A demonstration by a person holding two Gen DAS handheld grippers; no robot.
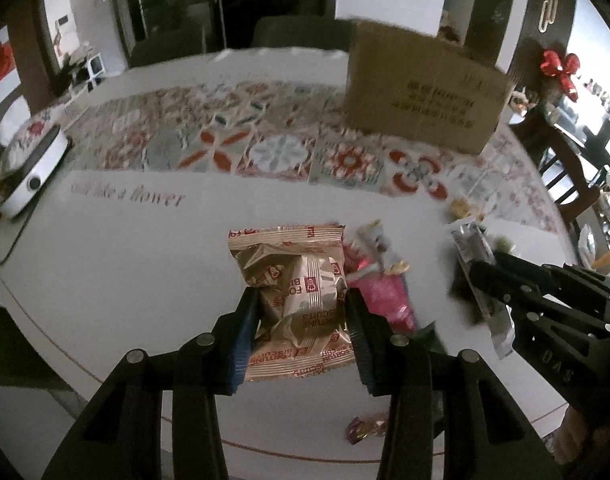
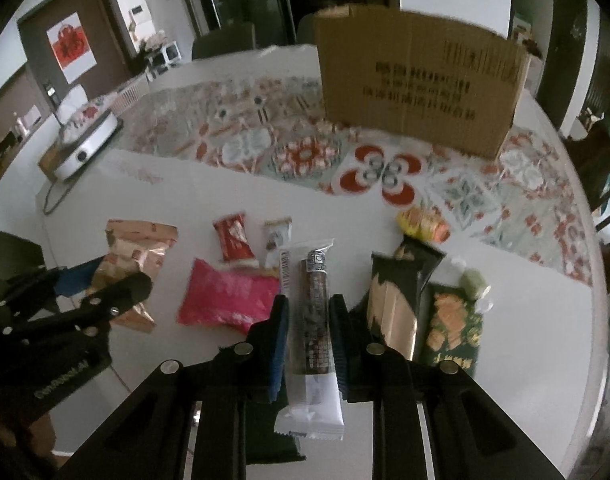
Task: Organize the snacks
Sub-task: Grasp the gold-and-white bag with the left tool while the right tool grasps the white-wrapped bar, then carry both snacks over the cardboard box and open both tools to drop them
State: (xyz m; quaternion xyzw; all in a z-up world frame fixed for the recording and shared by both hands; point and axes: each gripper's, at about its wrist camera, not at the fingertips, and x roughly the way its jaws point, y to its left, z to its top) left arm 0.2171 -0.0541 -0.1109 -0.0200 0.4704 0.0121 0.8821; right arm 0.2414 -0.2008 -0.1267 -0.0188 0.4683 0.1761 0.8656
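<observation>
while the left gripper [image 1: 301, 316] pinches a fortune biscuit packet [image 1: 295, 300] and the right gripper [image 2: 307, 336] clamps a long bar wrapper [image 2: 311, 320], most snacks, like the pink pouch [image 2: 229, 298], lie unsorted before the cardboard box [image 2: 421, 80].

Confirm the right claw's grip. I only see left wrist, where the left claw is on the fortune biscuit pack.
Observer: The right claw is shut on a long snack bar, which is dark inside a clear and white wrapper.
Operator: Anything to its right? That's off my view.
Observer: A black and gold pack and a green pack lie side by side on the table.
Operator: What's beyond the pink pouch?
Observer: A red packet and a small white packet lie just past the pink pouch.
</observation>
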